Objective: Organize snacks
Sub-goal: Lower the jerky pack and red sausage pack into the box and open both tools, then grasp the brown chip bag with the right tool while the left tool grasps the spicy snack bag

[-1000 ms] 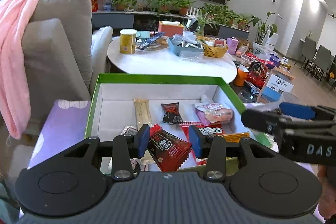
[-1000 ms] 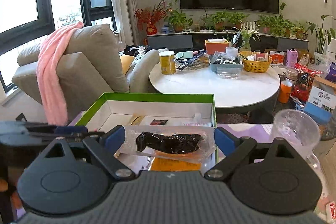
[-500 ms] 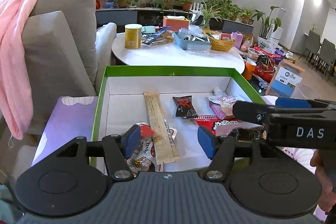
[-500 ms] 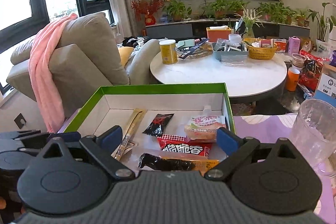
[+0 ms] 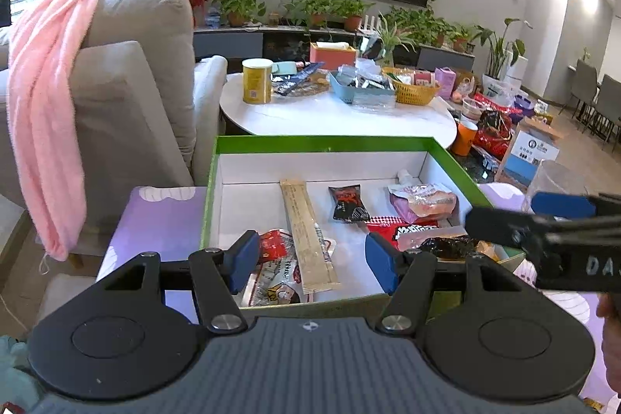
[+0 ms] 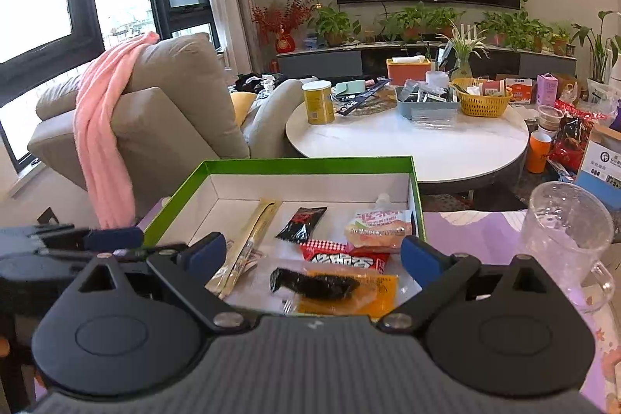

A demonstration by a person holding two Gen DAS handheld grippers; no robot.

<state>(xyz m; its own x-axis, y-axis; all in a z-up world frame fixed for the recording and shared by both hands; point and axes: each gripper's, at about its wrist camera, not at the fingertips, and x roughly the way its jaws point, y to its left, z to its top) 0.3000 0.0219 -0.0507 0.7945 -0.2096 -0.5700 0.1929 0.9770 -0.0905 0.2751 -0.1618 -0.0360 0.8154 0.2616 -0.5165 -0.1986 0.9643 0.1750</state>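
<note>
Green-rimmed box [image 6: 302, 165] on purple surface [image 6: 473, 231]: assorted snack packets inside, dark snack in clear wrapper [image 6: 314, 286] nearest. Left hand-held gripper [image 5: 312, 260] wide open, empty; right hand-held gripper [image 6: 313, 258] wide open, empty, above that packet

Inside the box [image 6: 310, 166], on its floor: a long stick packet [image 6: 248, 239] toward the left, a small sachet [image 6: 300, 219] to the right of it, a pouch [image 6: 378, 226] farther right by the right wall. Nearer the front, a wide packet [image 6: 343, 257] lying flat, touching the pouch, and before it a clear packet [image 6: 333, 288] against the front wall. In the front left corner, a crumpled wrapper [image 5: 277, 272], partly under the stick packet. Box placed on a cloth [image 5: 159, 220], with a cup [image 6: 564, 231] to the right on the same cloth. Behind the box, a round table [image 6: 419, 146]; left of that table, a sofa [image 6: 170, 111] with a towel [image 6: 103, 134] hung over its back.
</note>
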